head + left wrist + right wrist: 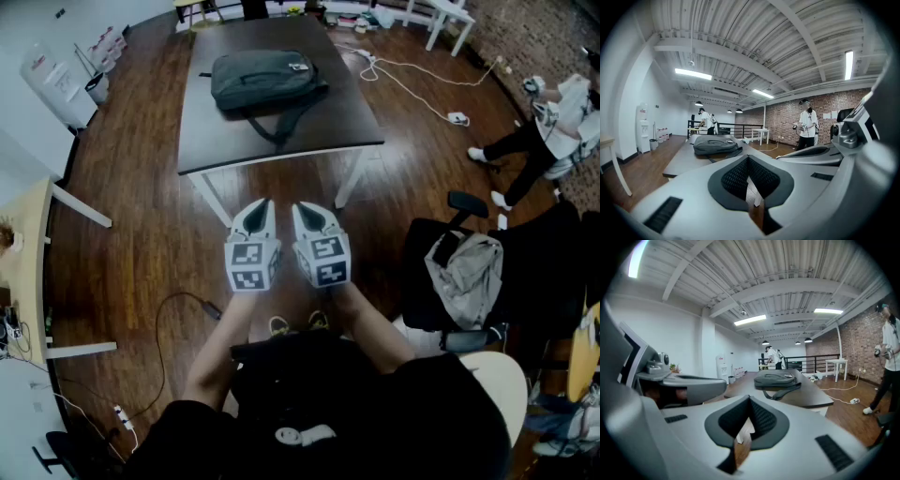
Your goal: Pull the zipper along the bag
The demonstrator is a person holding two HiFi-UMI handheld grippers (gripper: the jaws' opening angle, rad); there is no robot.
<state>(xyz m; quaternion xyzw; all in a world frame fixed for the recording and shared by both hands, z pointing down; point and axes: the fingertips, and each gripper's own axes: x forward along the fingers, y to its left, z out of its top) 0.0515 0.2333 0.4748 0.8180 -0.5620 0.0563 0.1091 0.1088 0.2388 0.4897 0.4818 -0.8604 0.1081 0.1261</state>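
So nothing's started — left gripper (pixel 261 210) and right gripper (pixel 307 212) sit side by side, jaws closed on nothing, likely just a ready pose. The dark grey soft fabric bag (pixel 262 80) lies on the dark rectangular table (pixel 220 141) — far ahead, well apart.

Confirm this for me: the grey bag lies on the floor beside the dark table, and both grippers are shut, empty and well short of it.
Wrong in one respect: the head view shows the grey bag lying on top of the dark table, not on the floor. The rest holds: the left gripper and the right gripper are shut, empty and well short of it.
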